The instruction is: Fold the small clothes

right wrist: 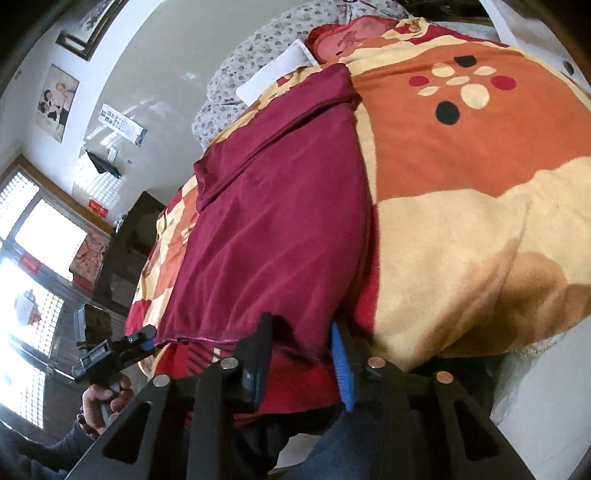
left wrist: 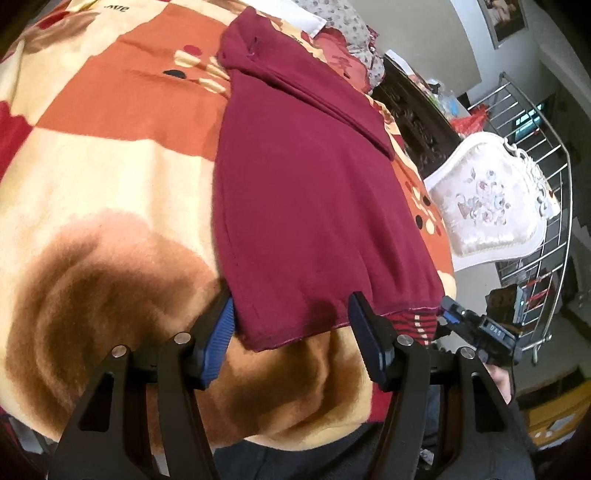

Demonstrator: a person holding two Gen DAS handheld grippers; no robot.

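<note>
On the left, the left gripper (left wrist: 291,332) sits at the near hem of the maroon garment (left wrist: 303,192), its fingers spread wide, one blue pad (left wrist: 218,339) just off the cloth's left corner and the other dark finger over the hem further along. The hem lies between them, not pinched, as far as the left wrist view shows.

Across the middle, the maroon garment lies flat and lengthwise on the orange, cream and brown blanket (left wrist: 110,184), with a folded flap running along its far right side. It stretches away toward a floral pillow (left wrist: 351,26) at the head of the bed.

Moving right, the right gripper (left wrist: 448,314) is at the garment's other near corner. In the right wrist view the right gripper (right wrist: 303,354) also shows a wide gap, the hem of the maroon garment (right wrist: 273,229) passing between its fingers; whether the pads touch cloth I cannot tell. Far right in the left wrist view stands a white upholstered chair (left wrist: 487,206) beside a metal rack (left wrist: 546,155).
</note>
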